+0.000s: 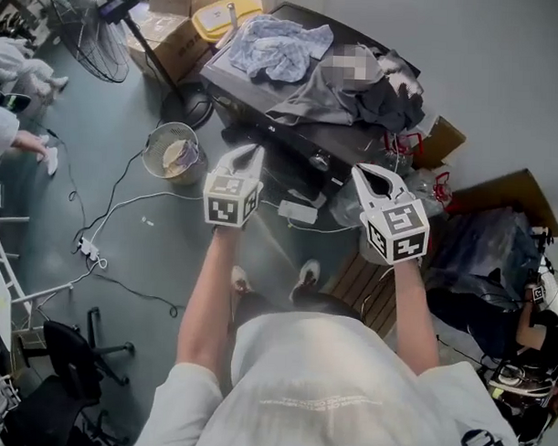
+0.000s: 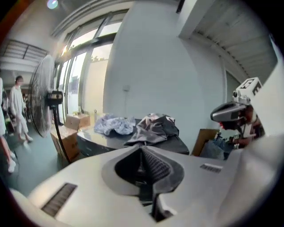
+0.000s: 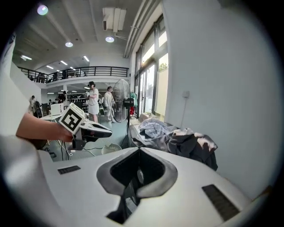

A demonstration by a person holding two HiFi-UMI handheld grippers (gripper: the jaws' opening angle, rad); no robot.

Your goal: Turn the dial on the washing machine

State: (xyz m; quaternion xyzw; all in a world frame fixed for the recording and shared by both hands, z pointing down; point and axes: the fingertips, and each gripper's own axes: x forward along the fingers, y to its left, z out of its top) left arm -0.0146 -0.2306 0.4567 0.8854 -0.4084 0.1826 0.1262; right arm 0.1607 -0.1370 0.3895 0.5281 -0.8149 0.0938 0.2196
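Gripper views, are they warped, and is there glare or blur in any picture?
Left gripper view: fisheye bend, dark round rim, windows blown out, whole picture slightly soft. Right gripper view: same bend, wall curving, ceiling lamps glaring. Head view: evenly lit and sharp.

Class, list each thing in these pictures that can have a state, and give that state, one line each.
left gripper, shut, empty
right gripper, shut, empty
washer, top covered with clothes
clothes, crumpled in a heap
dial, touched by neither gripper
bucket, upright on the floor, not empty
fan, standing; whether it spins cannot be told
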